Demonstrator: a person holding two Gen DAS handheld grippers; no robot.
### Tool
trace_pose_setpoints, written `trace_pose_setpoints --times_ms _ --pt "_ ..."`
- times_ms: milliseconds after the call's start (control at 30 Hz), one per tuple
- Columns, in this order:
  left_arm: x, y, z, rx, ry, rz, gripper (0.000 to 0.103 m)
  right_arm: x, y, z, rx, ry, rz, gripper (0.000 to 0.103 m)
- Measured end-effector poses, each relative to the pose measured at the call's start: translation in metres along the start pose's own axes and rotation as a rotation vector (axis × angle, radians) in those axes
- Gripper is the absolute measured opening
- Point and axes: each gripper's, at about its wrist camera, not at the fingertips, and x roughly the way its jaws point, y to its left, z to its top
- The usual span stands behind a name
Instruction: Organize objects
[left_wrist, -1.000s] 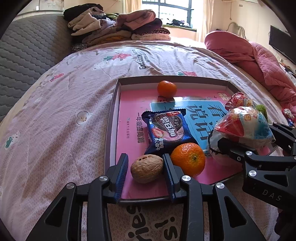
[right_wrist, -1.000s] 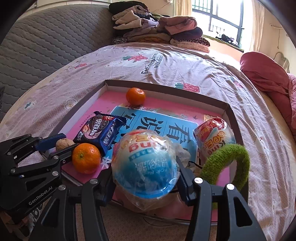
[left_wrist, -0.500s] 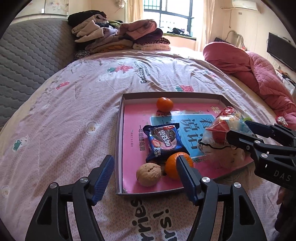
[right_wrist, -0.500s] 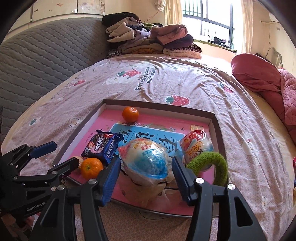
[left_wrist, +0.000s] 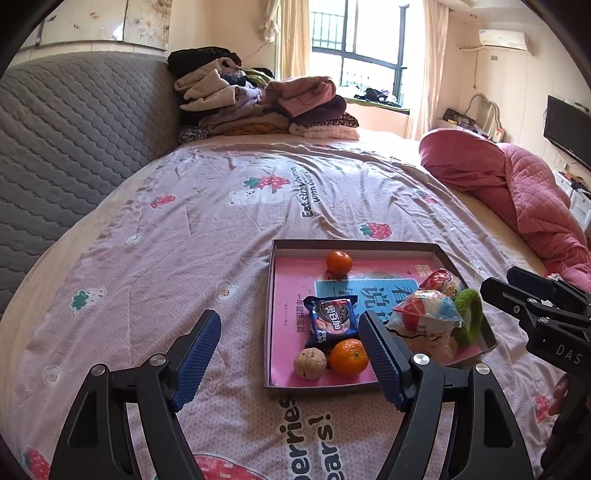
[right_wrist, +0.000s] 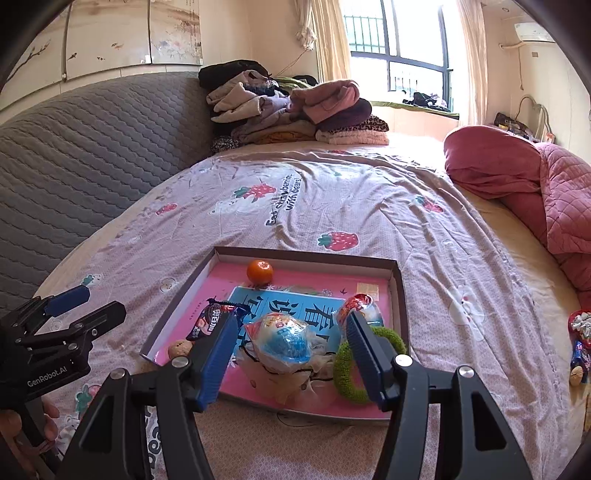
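A shallow box tray (left_wrist: 273, 306) (right_wrist: 402, 295) with a pink and blue sheet lies on the bed. It holds a walnut (left_wrist: 309, 363) (right_wrist: 180, 348), an orange (left_wrist: 348, 357), a second orange (left_wrist: 338, 262) (right_wrist: 259, 272) at the far end, a blue cookie packet (left_wrist: 331, 321) (right_wrist: 208, 320), a blue-and-red wrapped ball snack (left_wrist: 424, 314) (right_wrist: 282, 338), a second wrapped snack (left_wrist: 439, 281) (right_wrist: 356, 306) and a green fuzzy ring (left_wrist: 469, 319) (right_wrist: 347, 373). My left gripper (left_wrist: 291, 354) is open and empty, back from the tray's near left corner. My right gripper (right_wrist: 291, 349) is open and empty above the tray's near edge.
The bed has a pink strawberry-print sheet (left_wrist: 207, 236). A grey quilted headboard (left_wrist: 74, 140) is at the left, a pile of folded clothes (left_wrist: 266, 107) at the far end, a red quilt (left_wrist: 517, 184) at the right. Small loose items (right_wrist: 578, 343) lie at the bed's right edge.
My left gripper opened off the walnut and my right gripper opened off the ball snack; both items now rest in the tray. Both grippers pulled back and up from the tray.
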Motion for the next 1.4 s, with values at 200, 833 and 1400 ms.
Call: trace_pose_setpoints --times_ms 200,833,1400 --pt "-0.023 -0.010 0.000 0.002 -0.016 -0.007 0.078 -0.029 0.005 0.000 -0.016 -0.044 -0.010 0.061" --pt "-0.055 -0.036 -0.041 0.038 0.006 0.022 0.078 -0.056 0.002 -0.043 0.009 -0.021 -0.033 0.062" --pt "-0.048 -0.038 -0.064 0.034 0.040 0.017 0.078 -0.058 -0.003 -0.073 -0.001 -0.015 -0.054 0.062"
